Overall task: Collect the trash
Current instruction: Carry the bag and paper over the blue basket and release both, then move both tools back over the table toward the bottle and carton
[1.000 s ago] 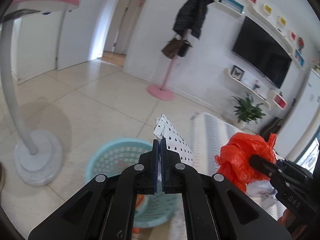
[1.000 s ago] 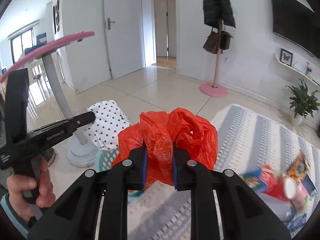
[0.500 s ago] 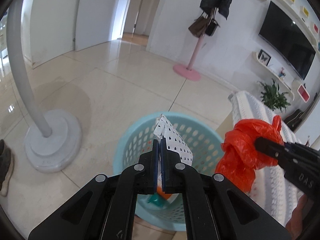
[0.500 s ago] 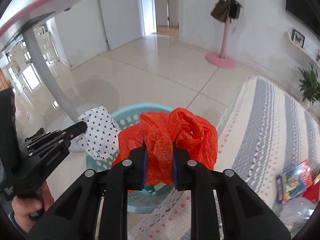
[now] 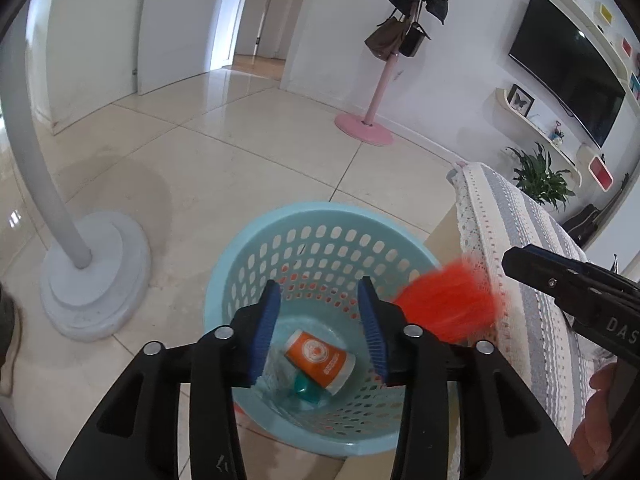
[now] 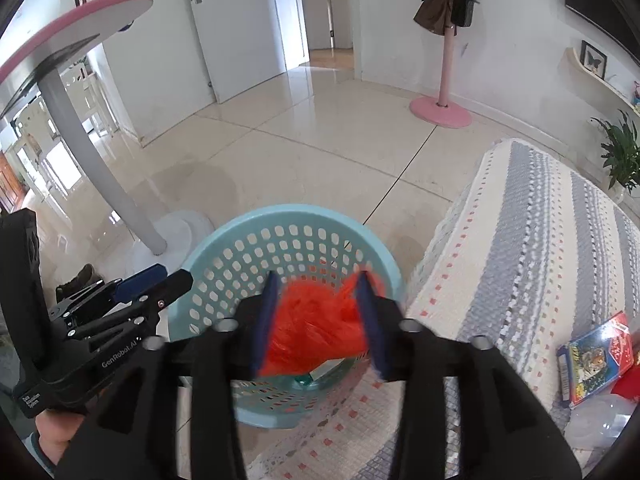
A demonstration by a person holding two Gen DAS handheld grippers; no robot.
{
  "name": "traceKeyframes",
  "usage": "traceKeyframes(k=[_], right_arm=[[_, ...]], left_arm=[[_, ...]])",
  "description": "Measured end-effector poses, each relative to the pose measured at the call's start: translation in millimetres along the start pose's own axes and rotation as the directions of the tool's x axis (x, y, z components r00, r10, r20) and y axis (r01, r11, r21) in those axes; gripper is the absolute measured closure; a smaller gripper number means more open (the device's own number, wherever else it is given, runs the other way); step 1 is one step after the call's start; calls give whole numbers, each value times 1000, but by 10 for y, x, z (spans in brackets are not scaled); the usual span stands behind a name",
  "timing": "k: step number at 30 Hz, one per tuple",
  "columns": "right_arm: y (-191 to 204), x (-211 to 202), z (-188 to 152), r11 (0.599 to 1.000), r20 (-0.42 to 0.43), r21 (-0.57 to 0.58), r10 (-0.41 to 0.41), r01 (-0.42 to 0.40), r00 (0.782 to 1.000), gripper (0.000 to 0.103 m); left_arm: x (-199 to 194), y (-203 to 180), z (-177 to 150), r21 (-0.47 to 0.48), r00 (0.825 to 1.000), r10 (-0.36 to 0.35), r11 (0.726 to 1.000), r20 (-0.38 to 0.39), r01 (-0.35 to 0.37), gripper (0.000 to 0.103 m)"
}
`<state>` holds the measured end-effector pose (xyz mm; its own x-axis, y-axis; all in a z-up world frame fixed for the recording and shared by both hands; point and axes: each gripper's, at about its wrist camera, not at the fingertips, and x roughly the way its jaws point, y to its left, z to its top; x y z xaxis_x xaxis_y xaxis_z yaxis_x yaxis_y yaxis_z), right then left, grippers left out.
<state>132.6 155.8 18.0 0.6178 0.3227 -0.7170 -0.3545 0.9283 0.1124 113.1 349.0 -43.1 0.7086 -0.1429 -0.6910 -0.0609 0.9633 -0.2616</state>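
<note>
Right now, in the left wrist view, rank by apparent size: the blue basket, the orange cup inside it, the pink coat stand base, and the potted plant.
1. Blue basket, clearly largest.
2. Pink coat stand base and potted plant look about alike; both sit farther from the camera, so I won't rank them.
3. Orange cup, slightly smaller, though nearer.

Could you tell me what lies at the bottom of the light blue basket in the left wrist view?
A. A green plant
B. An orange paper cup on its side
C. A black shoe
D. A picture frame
B: an orange paper cup lies tipped on its side on the floor of the light blue basket, seen between the open fingers of the left gripper.
</note>
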Motion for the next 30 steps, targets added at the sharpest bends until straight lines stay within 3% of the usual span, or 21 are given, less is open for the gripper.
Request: traceKeyframes(k=[1,11,19,25,30], right_arm=[[-20,-32,4,1000,9,2,-3,3,1000,50],[-169,-660,-13,1000,92,20,-9,7,996,50],[-465,-1529,-229,997,206,57,-53,42,977,51],[-1042,-2082,-666,975,226,168,-179,143,957,51],[-1561,-2266,-1178,925,178,252,-334,285,926,50]], left_arm=[[-10,-23,5,-1,1000,0,1000,1,0,62],[-431,-449,133,50,997,-46,998,61,43,62],[-1023,-1182,253,133,971,-191,976,142,173,62],[-1301,-1851,100,203,937,-319,936,144,288,55],[-1187,-2419,-129,266,920,-387,895,64,358,55]])
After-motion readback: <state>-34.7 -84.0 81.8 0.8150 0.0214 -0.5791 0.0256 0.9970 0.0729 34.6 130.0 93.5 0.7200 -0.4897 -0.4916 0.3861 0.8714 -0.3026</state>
